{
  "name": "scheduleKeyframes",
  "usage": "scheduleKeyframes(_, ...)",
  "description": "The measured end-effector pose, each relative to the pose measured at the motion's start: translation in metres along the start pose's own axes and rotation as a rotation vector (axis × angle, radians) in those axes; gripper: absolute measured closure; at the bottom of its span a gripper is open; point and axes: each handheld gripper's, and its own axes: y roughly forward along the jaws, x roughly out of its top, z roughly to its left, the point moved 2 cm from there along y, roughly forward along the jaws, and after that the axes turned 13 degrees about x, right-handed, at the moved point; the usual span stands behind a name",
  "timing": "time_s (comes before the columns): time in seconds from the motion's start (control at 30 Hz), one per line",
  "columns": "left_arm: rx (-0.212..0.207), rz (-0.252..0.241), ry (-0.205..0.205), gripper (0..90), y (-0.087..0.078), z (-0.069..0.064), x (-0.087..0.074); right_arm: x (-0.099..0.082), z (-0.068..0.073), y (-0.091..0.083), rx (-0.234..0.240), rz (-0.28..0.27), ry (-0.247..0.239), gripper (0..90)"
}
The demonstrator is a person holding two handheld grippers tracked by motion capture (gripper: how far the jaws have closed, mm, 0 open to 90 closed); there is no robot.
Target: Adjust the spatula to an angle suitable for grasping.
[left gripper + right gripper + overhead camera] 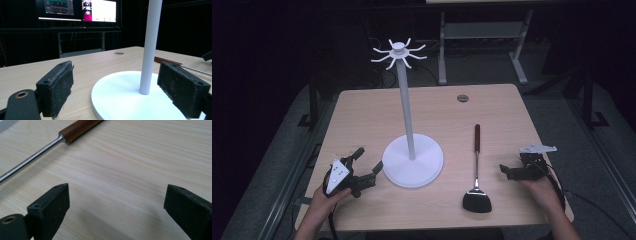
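A white stand has a round base (424,170), a tall pole (406,105) and a ring of hooks (398,52) on top. It stands mid-table. My left gripper (368,162) is open just left of the base; in the left gripper view its jaws (122,87) frame the base (120,97) and pole (150,45). A spatula lies right of the stand, with a black head (477,201) near me and a brown handle (477,137) pointing away. My right gripper (506,170) is open beside it, holding nothing. Its own view (117,205) shows bare table, with the handle (77,128) and metal shaft (30,160) beyond.
A round grommet (462,98) sits near the wooden table's far edge (427,89). Behind the table stands another desk's frame (482,40). Lit monitors (77,8) show in the dark background. A person's hands hold both grippers near the front edge.
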Motion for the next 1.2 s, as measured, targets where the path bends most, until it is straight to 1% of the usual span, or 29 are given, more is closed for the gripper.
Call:
scheduleKeyframes(0.1,0.0,0.0,0.0,12.7,0.0,0.0,0.0,0.003,-0.001,-0.001,-0.013,-0.004,-0.005,6.3)
scheduleKeyframes(0.23,0.002,0.001,-0.001,12.7,0.0,0.0,0.0,0.009,0.0,-0.001,-0.012,-0.011,-0.011,7.4)
scheduleKeyframes(0.27,0.002,0.002,-0.001,12.7,0.0,0.0,0.0,0.013,-0.001,-0.001,-0.011,-0.021,-0.022,11.5)
scheduleKeyframes(0.33,0.003,0.0,-0.004,12.7,0.0,0.0,0.0,0.016,-0.002,0.0,-0.011,-0.017,-0.02,13.2)
scheduleKeyframes(0.37,0.003,-0.001,0.001,12.7,0.0,0.0,0.0,0.016,-0.002,0.0,-0.011,-0.017,-0.02,13.2)
scheduleKeyframes(0.43,0.004,-0.001,-0.001,12.6,0.0,0.0,0.0,0.024,-0.006,0.003,-0.015,-0.017,-0.011,15.2)
scheduleKeyframes(0.57,0.004,-0.004,-0.005,12.6,0.0,0.0,0.0,0.035,-0.008,0.006,-0.011,-0.043,-0.009,23.3)
scheduleKeyframes(0.63,0.003,-0.004,-0.004,12.7,0.0,0.0,0.0,0.037,-0.009,0.007,-0.013,-0.047,-0.01,25.0)
scheduleKeyframes(0.67,0.002,-0.003,-0.006,12.7,0.0,0.0,0.0,0.042,-0.009,0.009,-0.005,-0.052,-0.006,29.3)
scheduleKeyframes(0.73,0.002,-0.005,-0.006,12.6,0.0,0.0,0.0,0.046,-0.009,0.011,-0.002,-0.051,-0.009,32.2)
scheduleKeyframes(0.77,0.002,-0.005,-0.006,12.7,0.0,0.0,0.0,0.046,-0.009,0.011,-0.002,-0.051,-0.009,32.2)
scheduleKeyframes(0.8,0.003,-0.004,-0.005,12.6,0.0,0.0,0.0,0.05,-0.008,0.012,0.004,-0.058,-0.013,34.9)
scheduleKeyframes(0.87,0.003,-0.002,-0.001,12.6,0.0,0.0,0.0,0.052,-0.008,0.013,0.003,-0.06,-0.016,36.2)
scheduleKeyframes(0.9,0.003,-0.002,-0.001,12.7,0.0,0.0,0.0,0.054,-0.008,0.014,0.008,-0.069,-0.02,38.9)
scheduleKeyframes(0.97,0.003,-0.002,-0.002,12.7,0.0,0.0,0.0,0.059,-0.007,0.017,0.011,-0.069,-0.017,42.8)
scheduleKeyframes(1.03,0.002,-0.001,-0.001,12.7,0.0,0.0,0.0,0.06,-0.008,0.018,0.011,-0.075,-0.018,44.4)
scheduleKeyframes(1.07,0.001,-0.002,-0.001,12.7,0.0,0.0,0.0,0.064,-0.008,0.019,0.014,-0.081,-0.017,47.8)
scheduleKeyframes(1.1,0.001,-0.002,-0.001,12.6,0.0,0.0,0.0,0.064,-0.008,0.019,0.014,-0.081,-0.017,47.8)
scheduleKeyframes(1.13,0.001,-0.001,-0.001,12.7,0.0,0.0,0.0,0.067,-0.008,0.021,0.017,-0.092,-0.015,52.0)
scheduleKeyframes(1.2,0.001,-0.002,-0.001,12.6,0.0,0.0,0.0,0.07,-0.009,0.023,0.023,-0.097,-0.006,55.0)
